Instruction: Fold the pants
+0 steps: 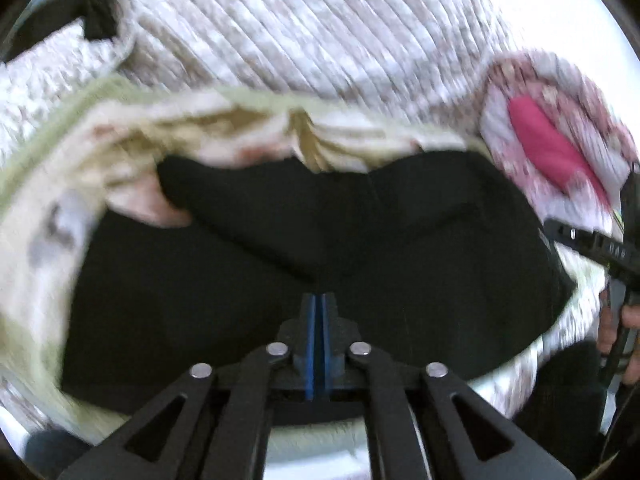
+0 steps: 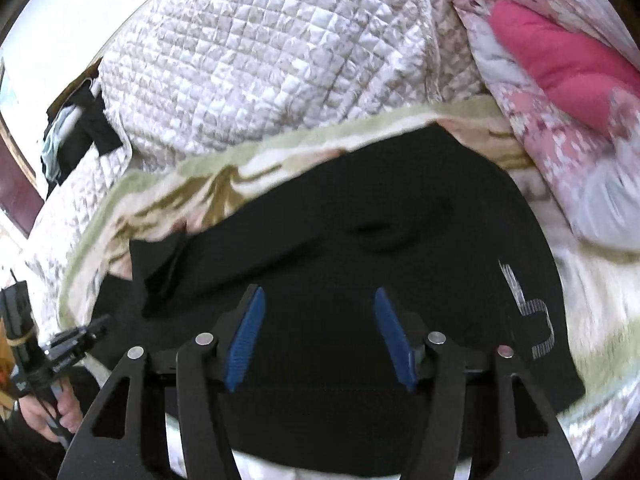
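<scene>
Bed covered by a white quilted spread [image 1: 304, 24], with a floral towel with green border [image 1: 120, 128] laid across it. Black pants [image 1: 320, 232] spread flat on that towel, nearer the camera than the quilt; much of the left wrist view smeared by blur. Pink flowered duvet [image 1: 560, 128] right of the pants. Left gripper [image 1: 319, 304] over the pants, blue pads almost together with only a thin slit between them, nothing seen pinched there. Part of the other gripper and a hand [image 1: 624, 320] at the pants' right edge.

From the right wrist: same quilted spread [image 2: 280, 60] beyond the pants [image 2: 360, 220], towel border [image 2: 248, 152] along their far edge, duvet [image 2: 560, 80] to their right. Grey printed mark [image 2: 536, 316] on the pants' right part. Right gripper [image 2: 320, 308] spread wide above the black cloth, empty between the pads. Left of the pants, the other gripper with a hand [image 2: 44, 416] beneath it.
</scene>
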